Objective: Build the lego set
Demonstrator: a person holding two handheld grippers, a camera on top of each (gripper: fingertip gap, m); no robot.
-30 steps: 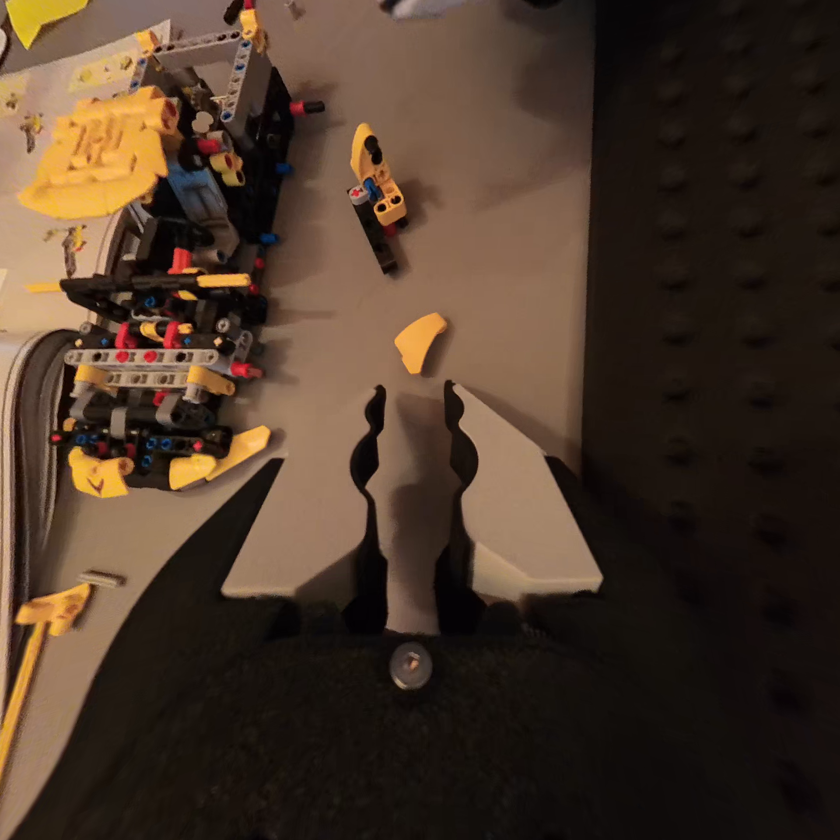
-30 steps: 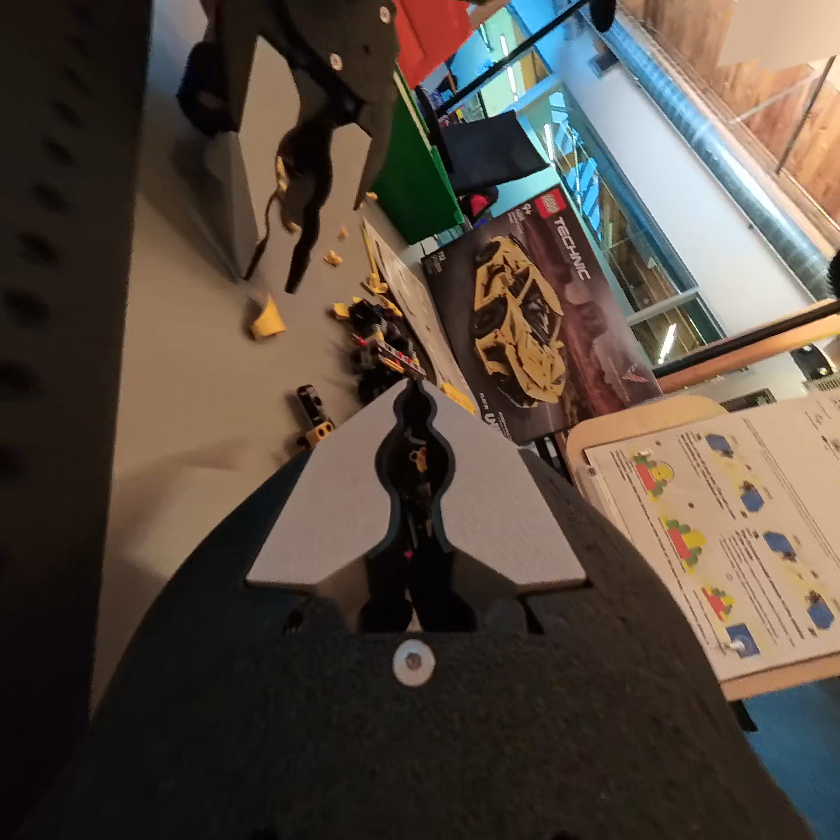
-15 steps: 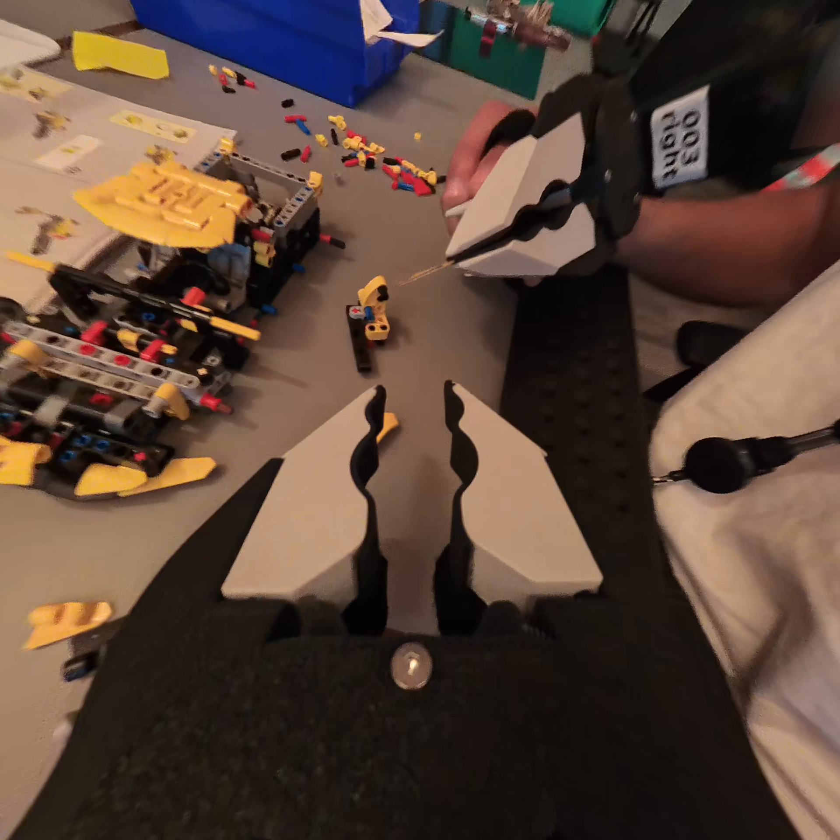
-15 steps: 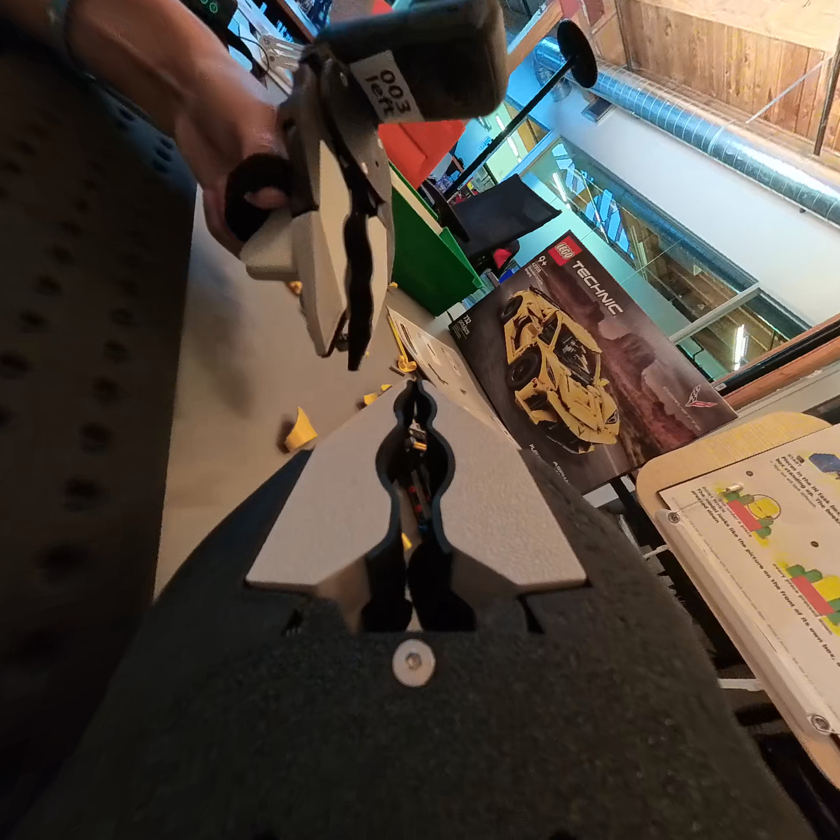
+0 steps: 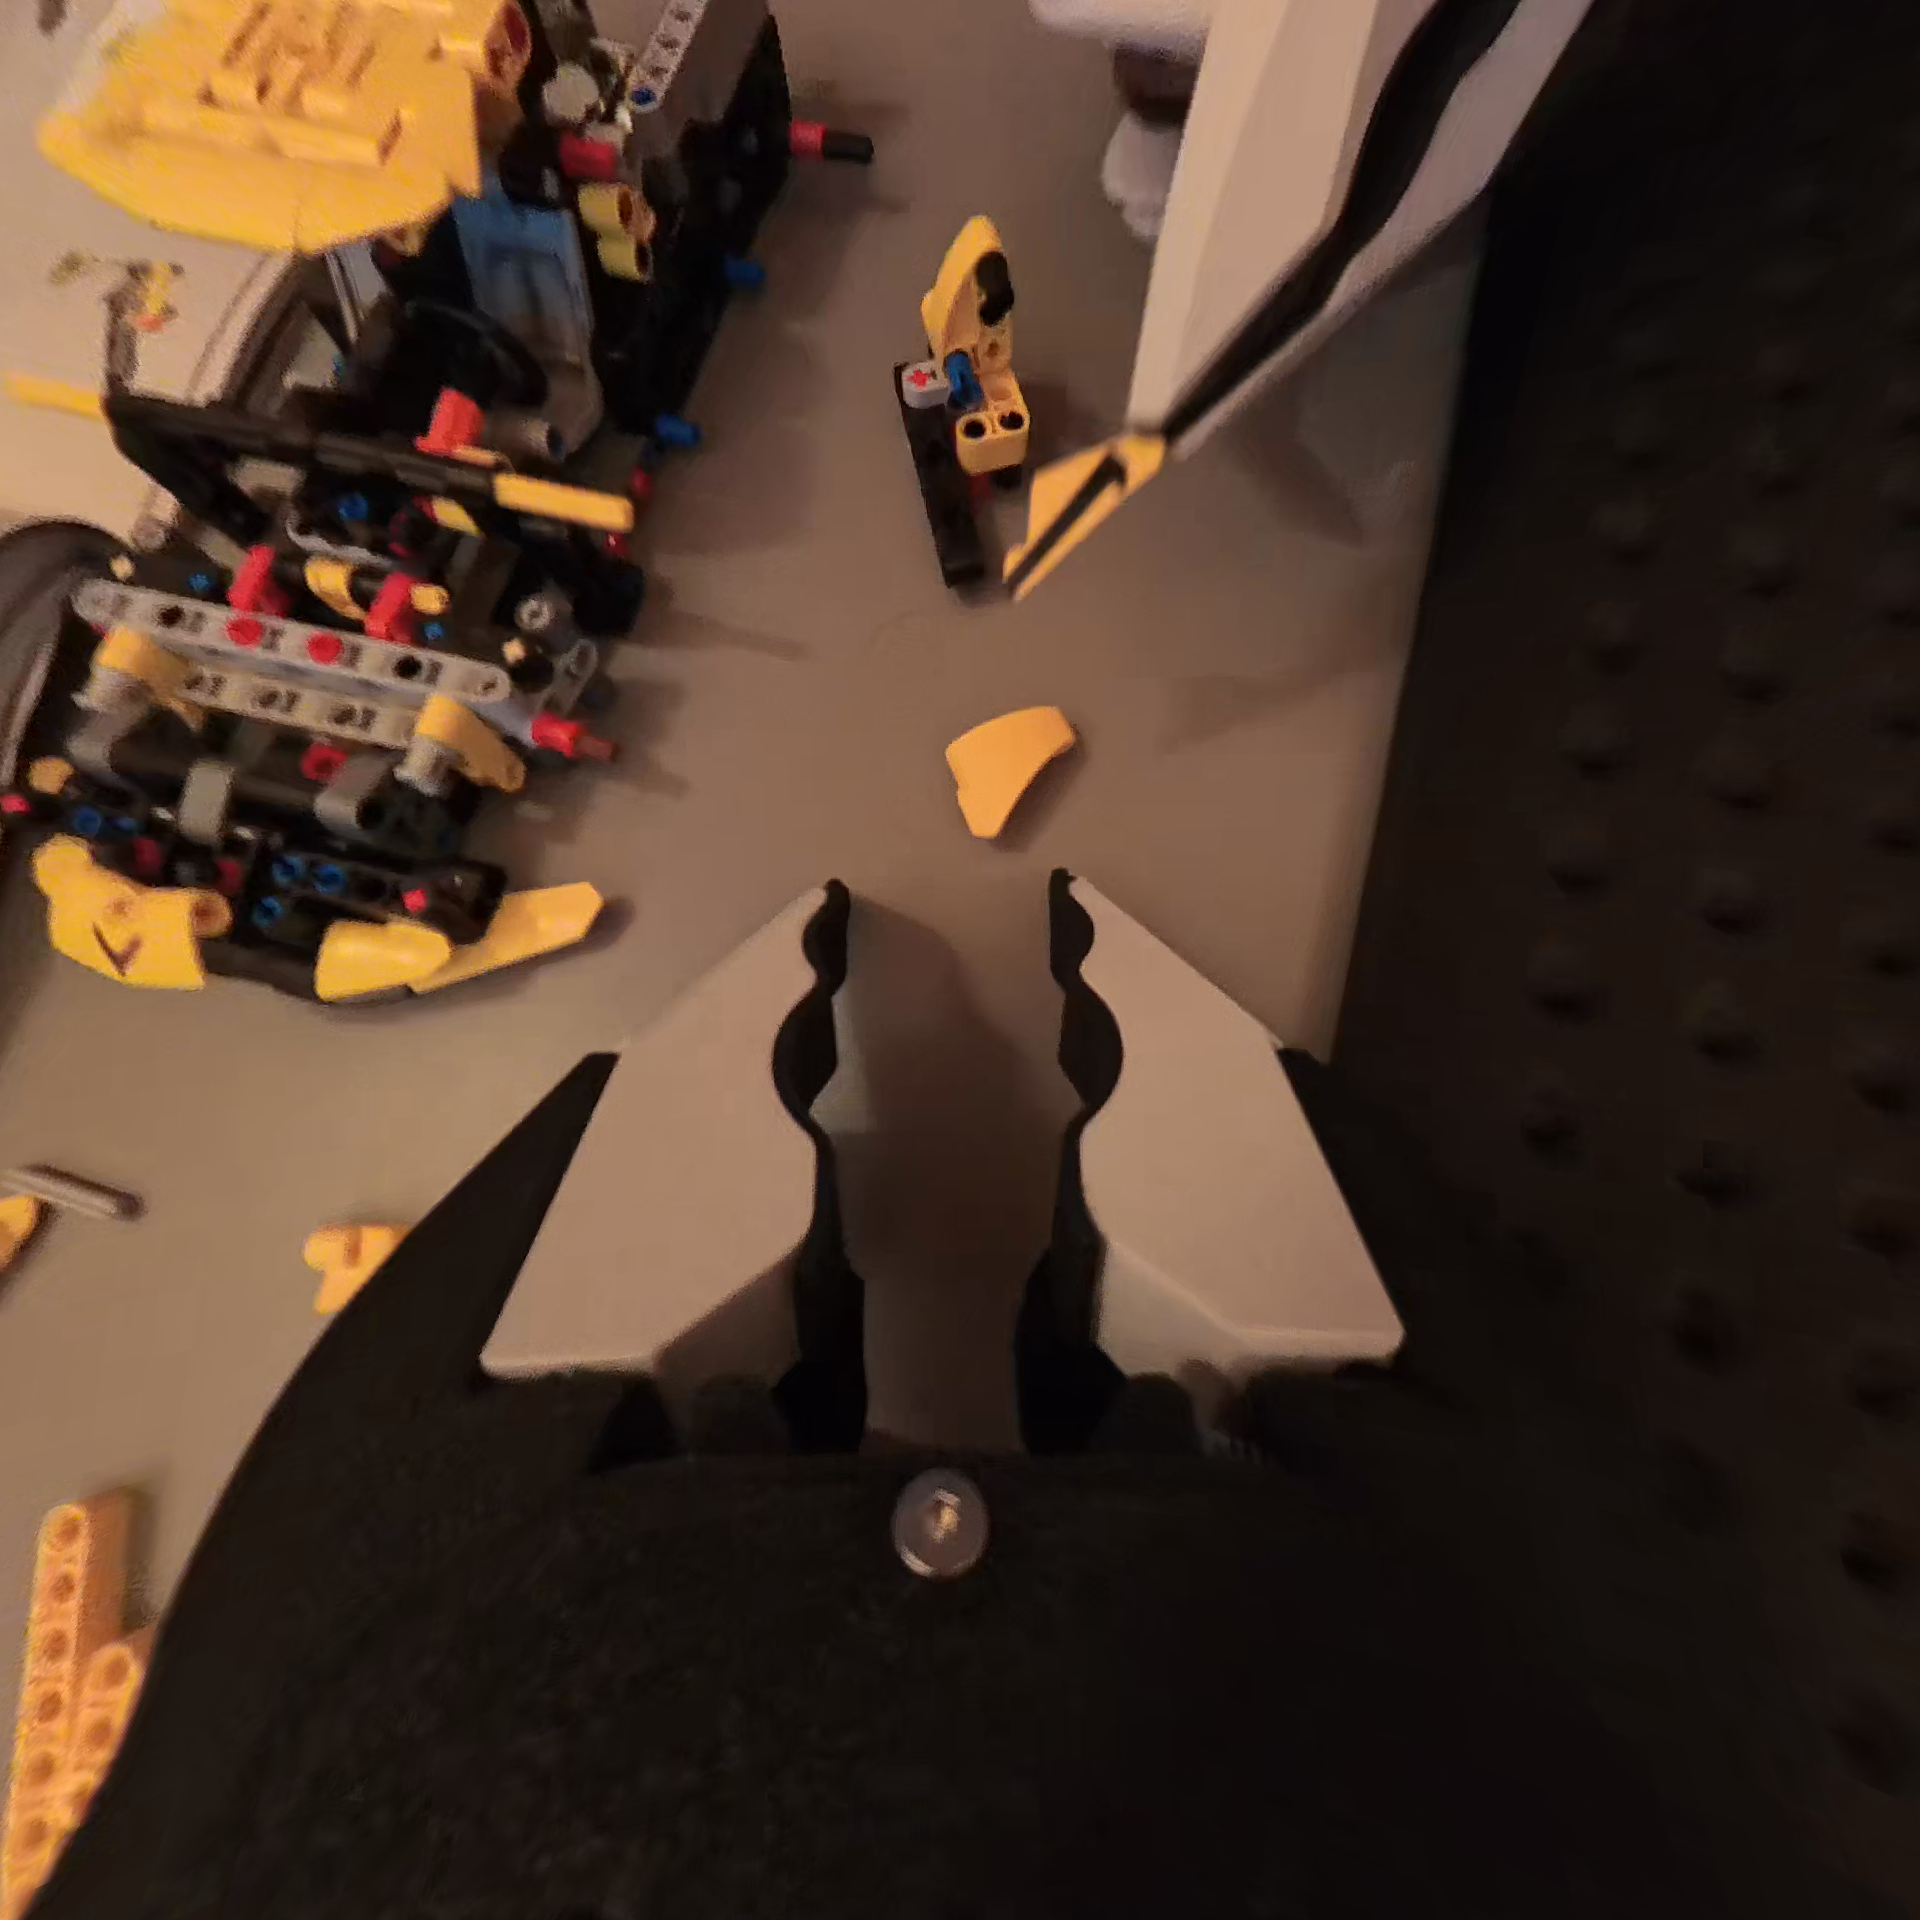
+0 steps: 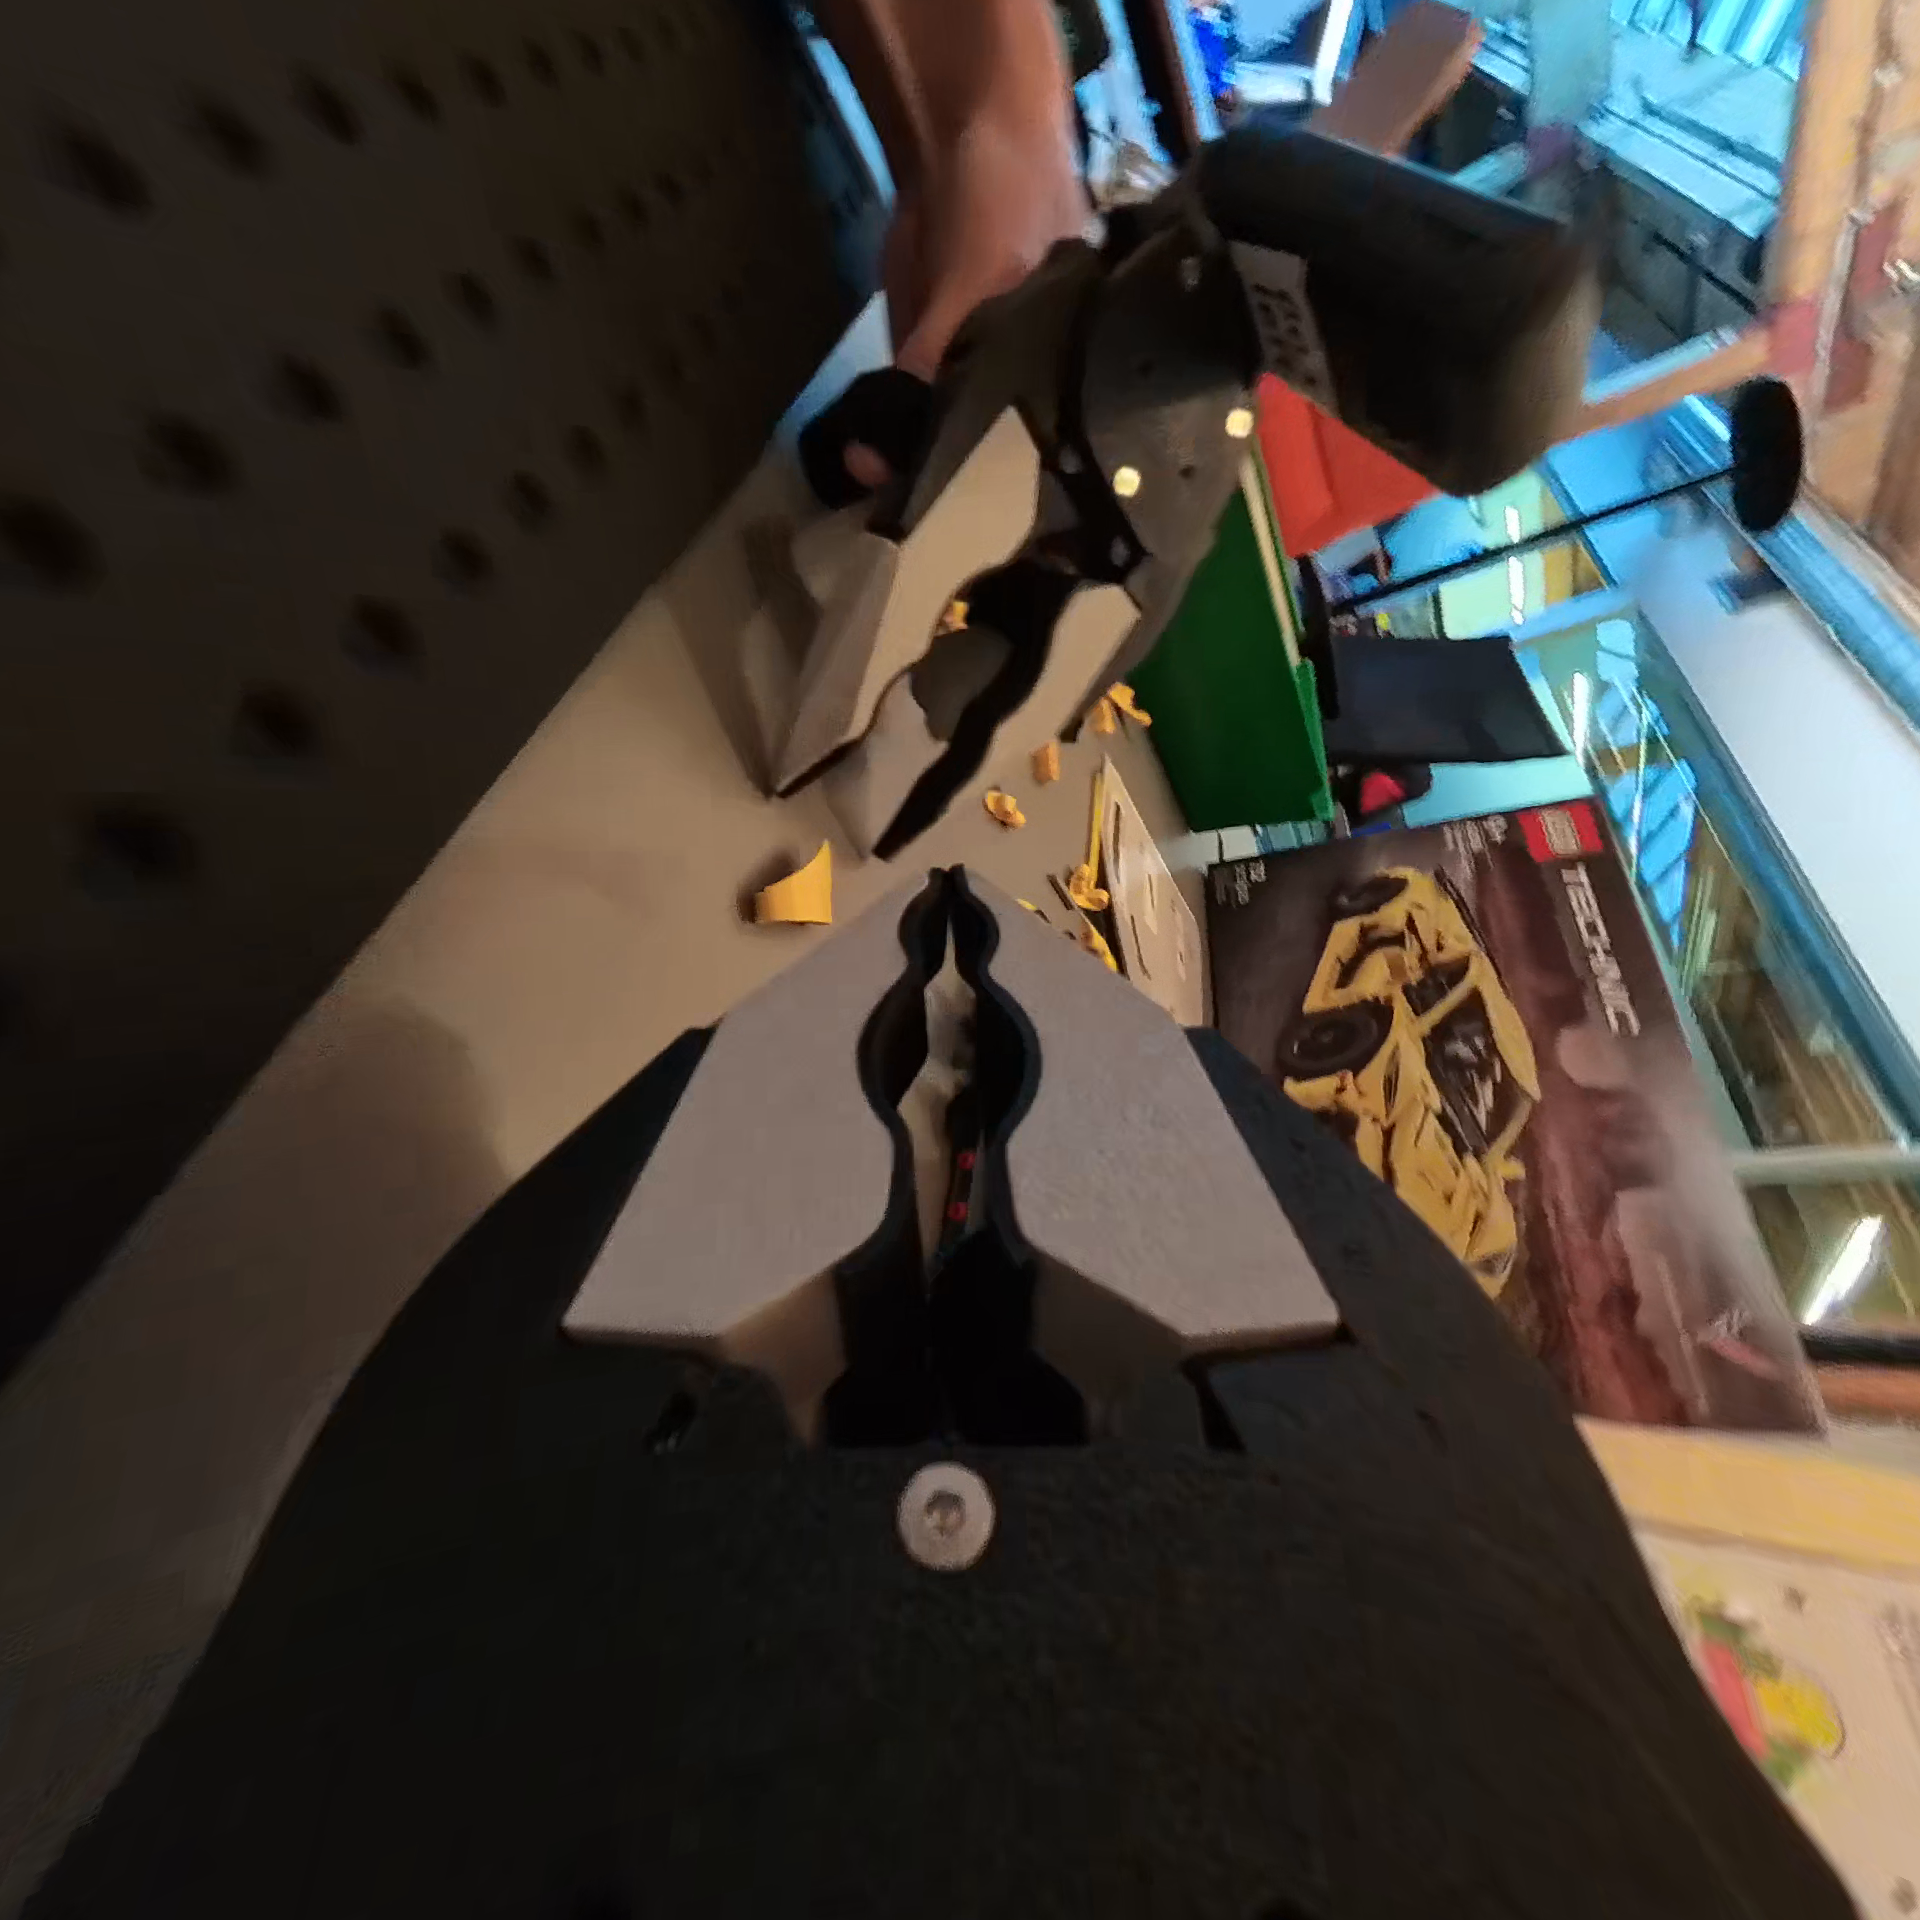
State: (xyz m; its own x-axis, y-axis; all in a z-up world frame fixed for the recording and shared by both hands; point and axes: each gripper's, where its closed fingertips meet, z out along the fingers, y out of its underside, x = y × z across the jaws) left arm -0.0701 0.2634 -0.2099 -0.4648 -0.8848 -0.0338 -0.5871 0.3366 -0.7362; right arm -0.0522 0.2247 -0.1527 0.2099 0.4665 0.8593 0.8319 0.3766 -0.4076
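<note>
My left gripper (image 5: 943, 894) is open and empty, hovering just short of a small yellow curved piece (image 5: 1008, 769) on the grey table. The part-built black and yellow car chassis (image 5: 343, 582) lies to the left. A small yellow and black subassembly (image 5: 961, 416) lies further ahead. My right gripper (image 5: 1153, 431) comes in from the top right, shut on a thin yellow and black strip (image 5: 1081, 509) beside that subassembly. In the right wrist view the right gripper (image 6: 948, 883) is shut, and the left gripper (image 6: 836, 816) hovers open near the curved piece (image 6: 795, 894).
A black studded baseplate (image 5: 1662, 935) borders the table on the right. Loose yellow parts (image 5: 73, 1662) lie at the lower left. The set's box (image 6: 1507, 1091), an instruction sheet (image 6: 1143, 904) and a green bin (image 6: 1226, 675) stand beyond. The left gripper's tips are roughly 8 cm from the right gripper's.
My left gripper has tipped back down over the table and its jaws have opened wider. My right gripper has moved in beside the small subassembly with the strip.
</note>
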